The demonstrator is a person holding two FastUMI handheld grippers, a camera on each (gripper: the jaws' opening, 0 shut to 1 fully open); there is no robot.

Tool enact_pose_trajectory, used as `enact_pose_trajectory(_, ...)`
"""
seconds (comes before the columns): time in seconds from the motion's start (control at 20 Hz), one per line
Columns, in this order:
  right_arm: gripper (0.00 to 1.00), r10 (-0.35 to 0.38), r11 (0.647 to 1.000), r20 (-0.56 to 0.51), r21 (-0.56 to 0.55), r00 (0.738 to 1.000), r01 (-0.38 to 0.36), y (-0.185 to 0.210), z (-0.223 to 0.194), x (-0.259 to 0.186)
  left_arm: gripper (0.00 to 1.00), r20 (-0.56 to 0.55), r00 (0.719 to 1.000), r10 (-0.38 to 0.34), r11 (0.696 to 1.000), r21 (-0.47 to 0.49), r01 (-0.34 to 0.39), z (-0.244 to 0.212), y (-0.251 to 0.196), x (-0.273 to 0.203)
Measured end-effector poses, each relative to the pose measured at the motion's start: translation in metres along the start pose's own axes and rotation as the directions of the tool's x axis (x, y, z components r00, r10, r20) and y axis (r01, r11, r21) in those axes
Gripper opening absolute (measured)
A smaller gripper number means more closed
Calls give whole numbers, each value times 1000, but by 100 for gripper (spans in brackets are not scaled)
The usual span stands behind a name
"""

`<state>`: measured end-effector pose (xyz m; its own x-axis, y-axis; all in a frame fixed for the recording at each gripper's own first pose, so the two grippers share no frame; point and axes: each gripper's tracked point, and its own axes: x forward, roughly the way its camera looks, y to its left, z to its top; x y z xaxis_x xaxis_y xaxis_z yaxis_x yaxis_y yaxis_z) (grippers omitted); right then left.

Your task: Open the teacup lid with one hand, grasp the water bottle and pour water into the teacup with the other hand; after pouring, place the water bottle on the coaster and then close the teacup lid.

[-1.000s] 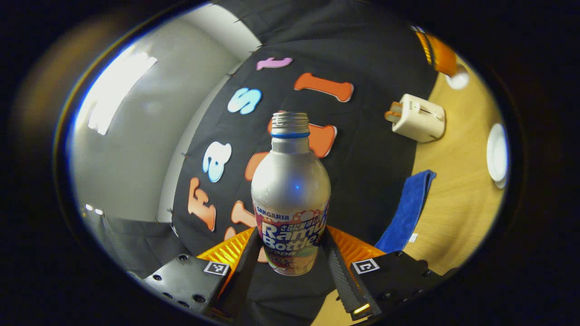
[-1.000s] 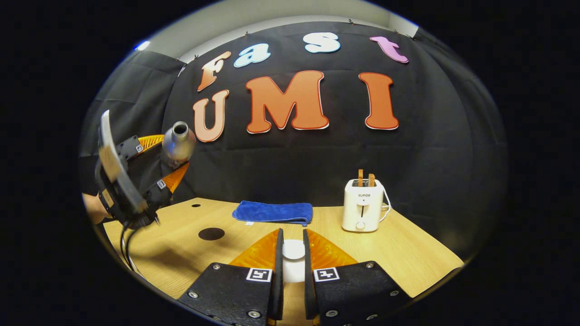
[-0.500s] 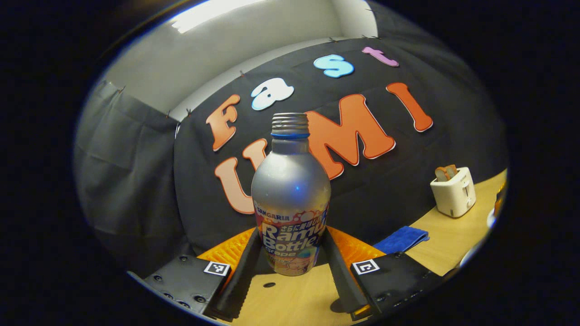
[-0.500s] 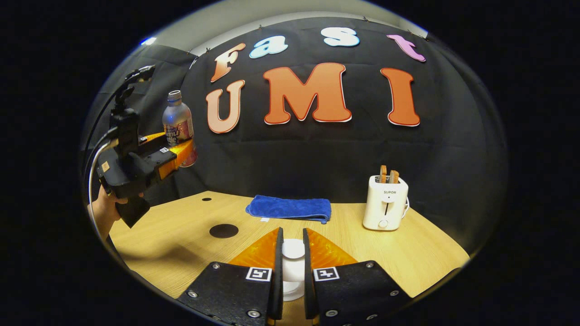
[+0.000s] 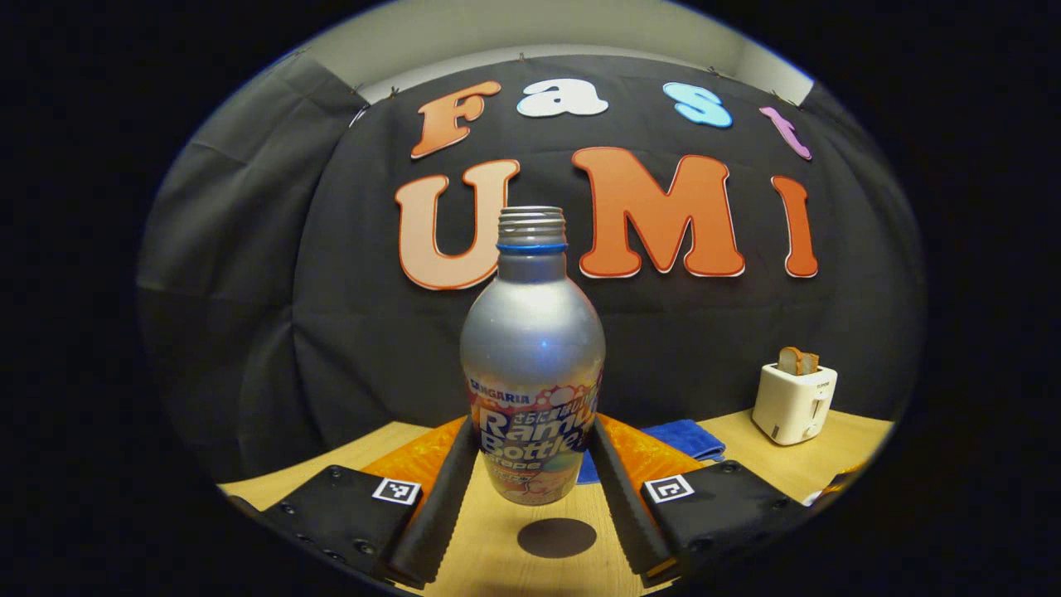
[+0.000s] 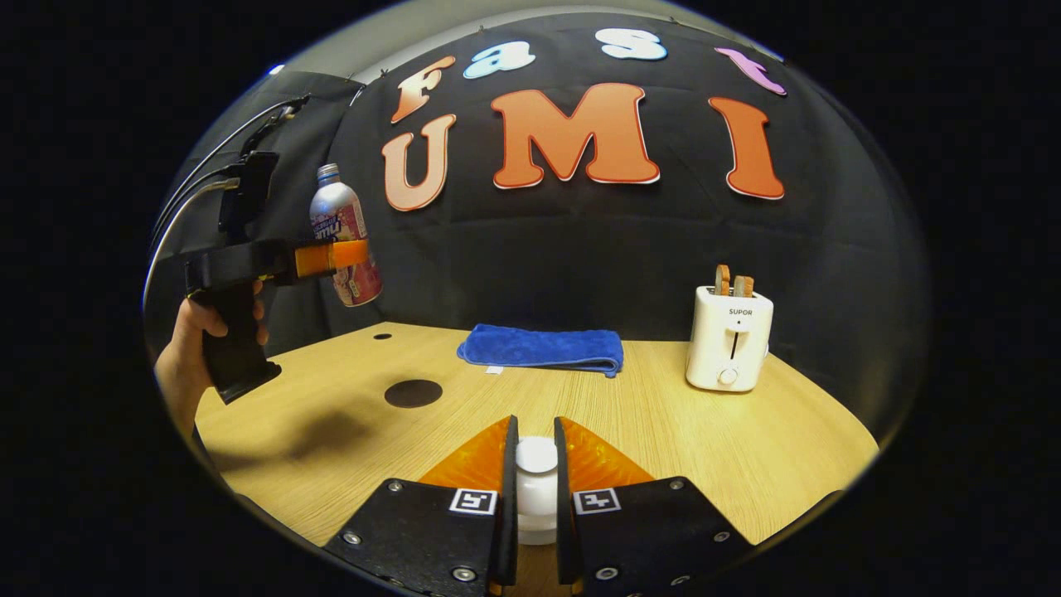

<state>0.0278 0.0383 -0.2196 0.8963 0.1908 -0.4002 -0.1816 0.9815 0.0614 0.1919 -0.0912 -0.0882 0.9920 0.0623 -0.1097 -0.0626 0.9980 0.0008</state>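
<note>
While the water bottle (image 5: 532, 356) hung upright and well above the counter (image 6: 663, 431), we had it clamped low on its body between both fingers of the left hand-held gripper (image 5: 530, 485). Its mouth was uncapped, so we judged that keeping it vertical was what kept any water in. In the left gripper view the dark round coaster (image 5: 556, 537) lay on the counter just under and a little nearer than the bottle's base. That suggested we were lining the bottle up for setting down rather than for pouring. In the right gripper view the same bottle (image 6: 346, 236) floated at the far left, above the coaster (image 6: 413, 393) and clear of it, with a hand (image 6: 195, 348) wrapped around the gripper's handle.

Our right hand-held gripper (image 6: 536, 477) was narrowed onto the white knob of the teacup lid (image 6: 536, 481), one finger pressed on each side. Whether the lid sat on the cup or was lifted off it, we could not tell, because the fingers and gripper body hid everything below.

Farther back, a folded blue towel (image 6: 543, 348) lay near the wall, and a white toaster (image 6: 729, 338) with bread in its slots stood to the right. Both were well apart from the coaster, so we judged nothing crowded the landing spot. What remained was a straight descent onto the coaster.
</note>
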Motion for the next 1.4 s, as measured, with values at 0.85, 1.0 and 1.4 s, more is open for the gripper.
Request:
enact_pose_trajectory(0.85,28,19,998,-33,-54,999,-21,8,-26,9,82,-247,966,-74,996,-70,58,-99,-9,37)
enact_pose_trajectory(1.0,53,52,998,-16,-45,999,-53,17,-21,4,83,-296,951,-92,993,-94,67,-123,-14,41)
enact_pose_trajectory(1.4,78,36,998,66,-51,997,-33,5,10,-5,82,-407,906,-115,991,-106,79,-166,-22,49)
